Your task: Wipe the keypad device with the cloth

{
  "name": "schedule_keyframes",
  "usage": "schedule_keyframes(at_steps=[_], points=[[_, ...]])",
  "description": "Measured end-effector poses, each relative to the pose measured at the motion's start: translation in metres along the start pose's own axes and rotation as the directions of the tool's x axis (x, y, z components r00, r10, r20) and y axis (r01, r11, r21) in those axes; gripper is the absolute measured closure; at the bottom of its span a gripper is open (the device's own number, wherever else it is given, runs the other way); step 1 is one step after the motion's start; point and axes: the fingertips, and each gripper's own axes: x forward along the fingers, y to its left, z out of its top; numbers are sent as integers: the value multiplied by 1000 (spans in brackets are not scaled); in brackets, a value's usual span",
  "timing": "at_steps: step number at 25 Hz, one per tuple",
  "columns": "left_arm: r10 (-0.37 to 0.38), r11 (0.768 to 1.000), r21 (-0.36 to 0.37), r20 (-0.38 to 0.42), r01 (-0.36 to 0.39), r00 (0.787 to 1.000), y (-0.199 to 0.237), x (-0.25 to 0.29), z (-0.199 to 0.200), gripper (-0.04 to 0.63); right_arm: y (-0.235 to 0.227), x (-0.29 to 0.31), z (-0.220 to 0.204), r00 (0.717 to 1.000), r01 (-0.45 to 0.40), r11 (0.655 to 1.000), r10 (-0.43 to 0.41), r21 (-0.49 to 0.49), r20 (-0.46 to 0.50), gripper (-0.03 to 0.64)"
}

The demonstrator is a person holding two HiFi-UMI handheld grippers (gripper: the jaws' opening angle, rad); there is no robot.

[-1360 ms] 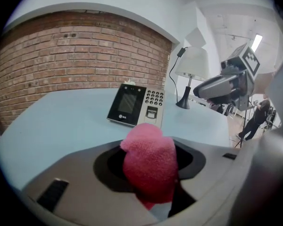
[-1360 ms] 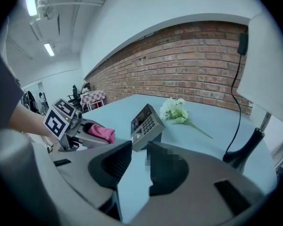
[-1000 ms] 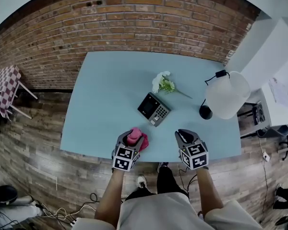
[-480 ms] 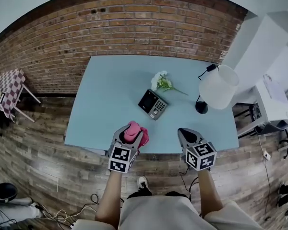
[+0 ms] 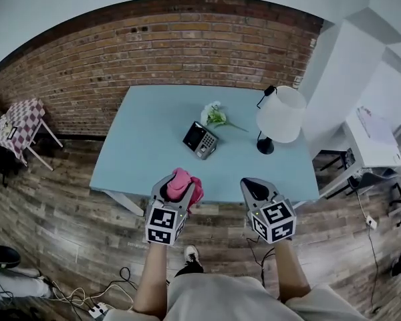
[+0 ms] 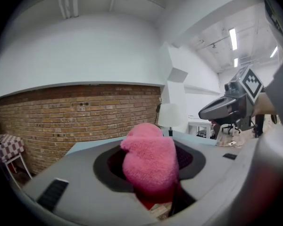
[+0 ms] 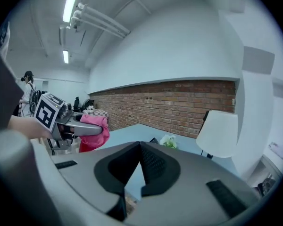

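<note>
The keypad device (image 5: 200, 140), dark with a grey key block, lies near the middle of the light blue table (image 5: 147, 132). My left gripper (image 5: 177, 188) hangs off the table's front edge, shut on a bunched pink cloth (image 5: 181, 182). In the left gripper view the cloth (image 6: 148, 161) fills the gap between the jaws. My right gripper (image 5: 254, 188) is level with it to the right. Its jaws have just been closing and now meet at the tips (image 7: 140, 147) with nothing between them. Both grippers are well short of the device.
A white flower sprig (image 5: 214, 116) lies just behind the device. A white-shaded lamp (image 5: 279, 116) stands on the table's right side. A brick wall (image 5: 187, 45) runs behind. A small checked table (image 5: 19, 122) is at far left, white furniture (image 5: 374, 142) at right.
Both grippers have risen and drawn back from over the table's front edge, the cloth still in the left one. The table and device now look further off.
</note>
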Motion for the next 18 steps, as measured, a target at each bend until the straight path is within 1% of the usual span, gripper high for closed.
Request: schedule_keyframes(at_steps=[6, 9, 11, 18], points=[[41, 998, 40, 48, -43, 998, -48, -50, 31, 362, 10, -71, 17, 997, -23, 999, 25, -26, 75, 598], [46, 997, 52, 74, -49, 996, -76, -72, 43, 362, 11, -104, 23, 994, -11, 999, 16, -53, 106, 598], [50, 997, 59, 85, -55, 995, -93, -87, 48, 362, 13, -122, 22, 993, -5, 998, 13, -65, 116, 598], [76, 992, 89, 126, -88, 989, -133, -143, 65, 362, 40, -176, 10, 991, -39, 995, 50, -87, 123, 598]])
